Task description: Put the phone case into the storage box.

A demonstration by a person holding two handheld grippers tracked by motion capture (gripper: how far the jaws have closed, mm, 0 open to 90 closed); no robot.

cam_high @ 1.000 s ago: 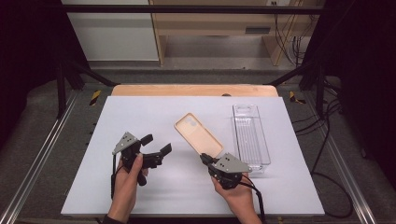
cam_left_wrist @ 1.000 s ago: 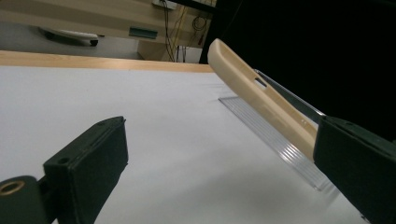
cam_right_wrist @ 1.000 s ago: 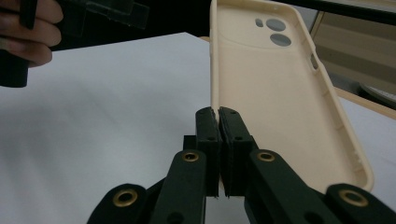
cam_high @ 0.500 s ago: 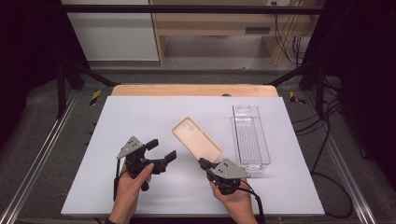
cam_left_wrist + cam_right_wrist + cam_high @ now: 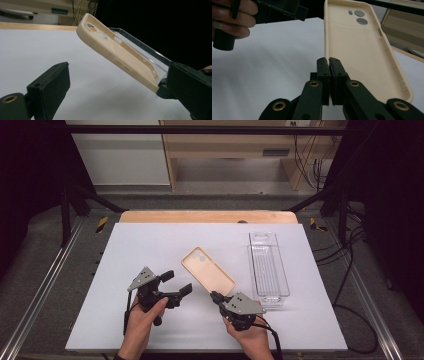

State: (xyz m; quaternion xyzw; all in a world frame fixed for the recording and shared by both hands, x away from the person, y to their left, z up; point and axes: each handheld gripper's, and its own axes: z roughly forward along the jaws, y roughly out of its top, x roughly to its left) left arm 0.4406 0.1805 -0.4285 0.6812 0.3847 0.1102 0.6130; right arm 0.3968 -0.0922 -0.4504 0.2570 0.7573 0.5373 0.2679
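A beige phone case (image 5: 207, 271) hangs tilted above the white table (image 5: 150, 245), its camera-hole end raised and pointing away. My right gripper (image 5: 216, 296) is shut on the near corner of its rim; in the right gripper view the jaws (image 5: 329, 61) pinch the case (image 5: 359, 50) at its lower left edge, open side facing me. My left gripper (image 5: 176, 282) stands open a little left of the case with nothing between its fingers. In the left gripper view the case (image 5: 120, 53) slants across in front of the jaws, apart from the left pad (image 5: 53, 82).
A clear plastic tray (image 5: 269, 267) lies lengthwise on the right side of the table, just beyond the right hand. A wooden board (image 5: 207, 216) edges the table's far side. Metal rails and cables run along both sides.
Both hands have drifted slightly toward the near edge, the case going with the right gripper. The grips are unchanged.
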